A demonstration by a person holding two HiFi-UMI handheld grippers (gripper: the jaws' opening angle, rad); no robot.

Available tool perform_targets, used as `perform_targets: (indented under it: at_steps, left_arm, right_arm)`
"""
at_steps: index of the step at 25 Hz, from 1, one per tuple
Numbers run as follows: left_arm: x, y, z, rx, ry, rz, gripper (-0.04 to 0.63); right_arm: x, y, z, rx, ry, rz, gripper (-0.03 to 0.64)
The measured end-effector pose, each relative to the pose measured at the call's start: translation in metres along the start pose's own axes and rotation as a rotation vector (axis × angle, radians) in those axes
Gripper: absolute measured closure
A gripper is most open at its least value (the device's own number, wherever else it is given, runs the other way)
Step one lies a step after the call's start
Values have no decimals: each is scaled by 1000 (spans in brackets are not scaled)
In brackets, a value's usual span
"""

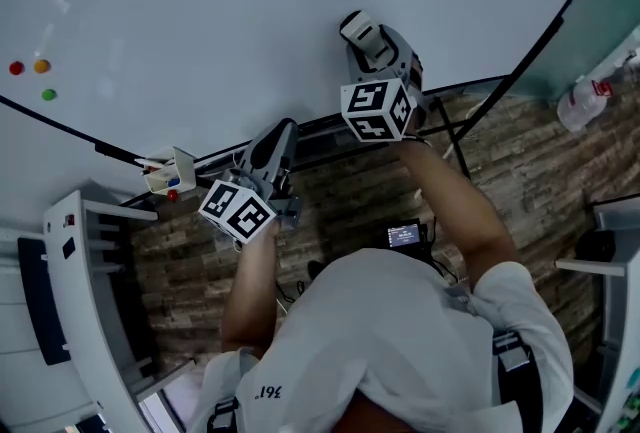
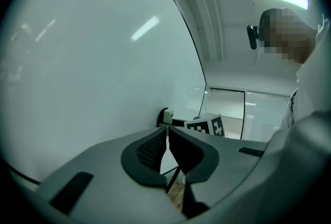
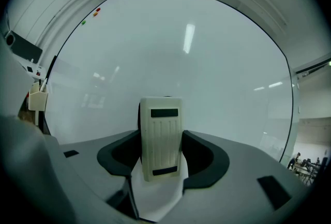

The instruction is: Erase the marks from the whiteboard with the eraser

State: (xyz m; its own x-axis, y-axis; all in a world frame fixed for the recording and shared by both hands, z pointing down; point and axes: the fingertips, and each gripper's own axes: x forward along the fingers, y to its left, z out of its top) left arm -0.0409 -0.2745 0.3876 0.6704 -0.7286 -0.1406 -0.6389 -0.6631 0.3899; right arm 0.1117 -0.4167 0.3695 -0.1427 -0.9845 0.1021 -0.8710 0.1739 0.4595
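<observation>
The white whiteboard (image 1: 250,11) fills the upper head view; I see no pen marks on it. My right gripper (image 1: 368,39) is shut on the cream eraser (image 3: 161,135), which stands upright between its jaws and is held against the board's lower part (image 3: 207,78). The eraser (image 1: 358,27) shows in the head view just above the marker cube. My left gripper (image 1: 280,139) hangs lower, by the board's bottom edge, shut with nothing between its jaws (image 2: 167,148). In the left gripper view the eraser (image 2: 165,116) and the right gripper's cube appear past the jaws.
Three round magnets, red (image 1: 16,68), orange (image 1: 41,66) and green (image 1: 48,95), sit at the board's left. A small holder (image 1: 172,173) hangs at the board's lower edge. A spray bottle (image 1: 590,91) stands at right. White furniture (image 1: 85,301) stands at lower left.
</observation>
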Motion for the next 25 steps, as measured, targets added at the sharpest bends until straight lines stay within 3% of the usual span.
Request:
perform_targets:
  at_steps: [5,13,25]
  left_arm:
    - [11,-10,-6,-3,-2,-2,588]
    - [19,-28,-19,-13,4,8,588]
    - [7,-71,-68,-69,60,56,588]
  right_arm:
    - [-3,-30,-9,4,5,-33,358]
    - [-28,-74,-32,84,18,4,358]
    - [-90,-83,-75,210,2,195,357]
